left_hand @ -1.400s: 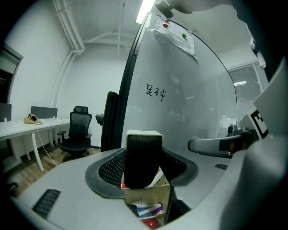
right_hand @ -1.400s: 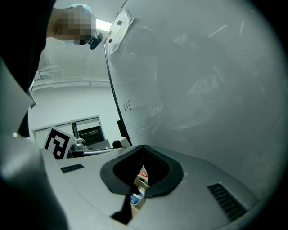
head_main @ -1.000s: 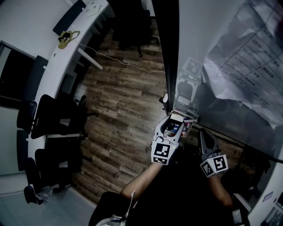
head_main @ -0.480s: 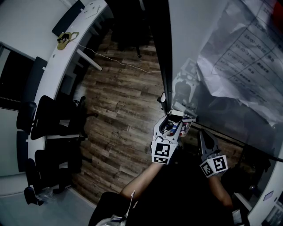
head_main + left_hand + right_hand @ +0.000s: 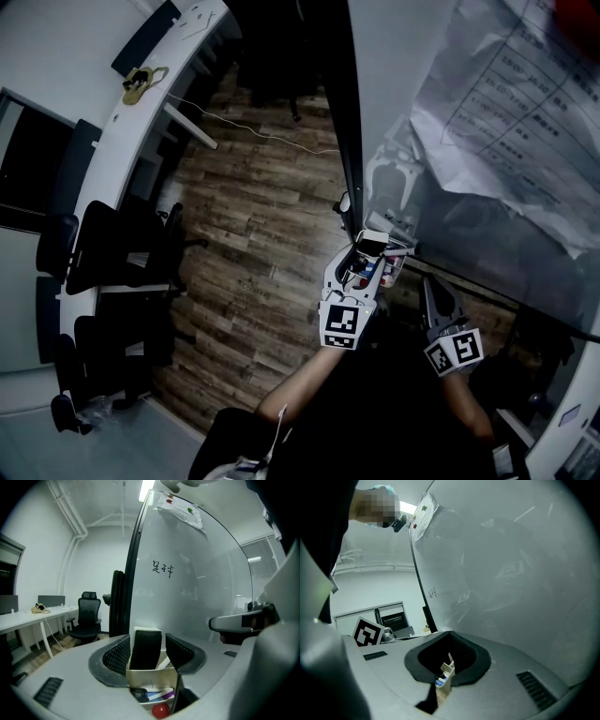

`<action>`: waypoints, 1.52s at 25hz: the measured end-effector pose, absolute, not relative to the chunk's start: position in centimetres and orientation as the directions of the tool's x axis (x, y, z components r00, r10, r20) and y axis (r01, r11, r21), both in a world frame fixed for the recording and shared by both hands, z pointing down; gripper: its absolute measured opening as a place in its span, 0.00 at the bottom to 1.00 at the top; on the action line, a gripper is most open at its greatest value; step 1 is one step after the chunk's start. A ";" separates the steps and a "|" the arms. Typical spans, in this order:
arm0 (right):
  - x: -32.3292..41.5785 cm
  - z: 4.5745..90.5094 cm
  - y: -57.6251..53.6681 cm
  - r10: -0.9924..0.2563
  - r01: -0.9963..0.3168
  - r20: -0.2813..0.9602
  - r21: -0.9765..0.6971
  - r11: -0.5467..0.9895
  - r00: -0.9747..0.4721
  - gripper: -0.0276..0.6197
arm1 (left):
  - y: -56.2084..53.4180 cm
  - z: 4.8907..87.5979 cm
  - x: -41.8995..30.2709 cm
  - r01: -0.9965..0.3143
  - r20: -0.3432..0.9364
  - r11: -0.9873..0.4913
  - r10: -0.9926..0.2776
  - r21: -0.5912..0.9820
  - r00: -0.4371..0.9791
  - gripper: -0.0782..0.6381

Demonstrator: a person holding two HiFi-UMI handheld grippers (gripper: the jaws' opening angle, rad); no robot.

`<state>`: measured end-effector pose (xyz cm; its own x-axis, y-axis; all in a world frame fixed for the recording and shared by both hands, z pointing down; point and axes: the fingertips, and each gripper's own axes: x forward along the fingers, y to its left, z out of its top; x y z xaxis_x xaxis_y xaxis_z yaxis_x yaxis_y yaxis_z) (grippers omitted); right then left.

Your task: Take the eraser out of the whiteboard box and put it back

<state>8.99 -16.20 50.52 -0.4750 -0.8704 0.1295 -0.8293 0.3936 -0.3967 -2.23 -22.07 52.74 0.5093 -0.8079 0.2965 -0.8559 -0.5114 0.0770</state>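
While the eraser (image 5: 146, 649) is standing upright in the whiteboard box (image 5: 151, 682), long axis vertical, the left gripper (image 5: 147, 641) is bracketing it with jaws spread, apparently not pinching it. The right gripper (image 5: 449, 638) is hovering beside the box, farther off, its jaws pressed together and empty.

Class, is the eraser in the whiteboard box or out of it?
In: the eraser stands upright in the box, between the fingers of the left gripper.

Bottom of the eraser (image 5: 146, 651) is lost inside the whiteboard box (image 5: 152, 679); markers (image 5: 156, 694) half-covered by the left hand-held gripper (image 5: 148, 641). Whiteboard (image 5: 197, 597) scribble, too small to read.
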 end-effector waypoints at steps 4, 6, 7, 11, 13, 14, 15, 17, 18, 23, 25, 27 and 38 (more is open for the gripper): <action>8.8 50.3 -15.7 -0.869 -0.827 0.124 -0.395 0.401 -0.480 0.07 | -21.4 51.9 -2.7 -0.866 0.269 -0.495 -0.826 0.077 0.496 0.34; 8.6 50.1 -15.4 -0.867 -0.826 0.121 -0.393 0.405 -0.483 0.07 | -21.0 51.4 -3.1 -0.871 0.252 -0.484 -0.836 0.080 0.487 0.22; 8.5 50.1 -15.2 -0.866 -0.825 0.120 -0.392 0.407 -0.484 0.07 | -20.8 51.2 -3.2 -0.874 0.245 -0.479 -0.840 0.083 0.484 0.19; 8.1 49.7 -14.1 -0.865 -0.824 0.114 -0.385 0.416 -0.489 0.07 | -19.5 50.5 -3.8 -0.877 0.226 -0.472 -0.847 0.095 0.481 0.12; 7.9 49.5 -13.3 -0.864 -0.824 0.109 -0.381 0.420 -0.491 0.07 | -18.6 50.2 -4.1 -0.876 0.221 -0.472 -0.848 0.097 0.481 0.12; 7.7 49.3 -12.9 -0.865 -0.824 0.107 -0.378 0.421 -0.491 0.07 | -18.1 50.1 -4.2 -0.876 0.218 -0.473 -0.849 0.095 0.482 0.12; 7.6 49.2 -12.5 -0.865 -0.825 0.105 -0.375 0.423 -0.491 0.07 | -17.6 49.9 -4.4 -0.876 0.215 -0.474 -0.849 0.091 0.482 0.12; 7.3 48.9 -11.5 -0.865 -0.826 0.101 -0.369 0.426 -0.491 0.07 | -16.5 49.4 -4.7 -0.876 0.205 -0.476 -0.852 0.083 0.482 0.12; 7.2 48.8 -11.0 -0.865 -0.827 0.099 -0.366 0.427 -0.491 0.07 | -15.9 49.2 -4.9 -0.876 0.200 -0.476 -0.853 0.081 0.482 0.12; 6.7 47.9 -7.8 -0.868 -0.830 0.087 -0.352 0.433 -0.490 0.07 | -12.2 47.7 -5.8 -0.877 0.172 -0.476 -0.860 0.069 0.481 0.12; 6.3 47.5 -6.4 -0.868 -0.830 0.081 -0.347 0.437 -0.490 0.07 | -10.4 47.0 -6.3 -0.878 0.154 -0.475 -0.865 0.056 0.477 0.12; 5.6 47.0 -5.0 -0.867 -0.828 0.073 -0.346 0.441 -0.492 0.07 | -8.6 46.3 -7.1 -0.882 0.140 -0.469 -0.871 0.040 0.470 0.12; 4.0 44.2 1.6 -0.891 -0.845 0.040 -0.338 0.415 -0.453 0.07 | 0.4 43.7 -10.9 -0.881 0.072 -0.468 -0.879 0.072 0.472 0.12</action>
<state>3.97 1.59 44.21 -0.4530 -0.8906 0.0402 -0.8451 0.4145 -0.3377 -10.95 0.45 43.67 0.4722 -0.8786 0.0718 -0.8810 -0.4677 0.0717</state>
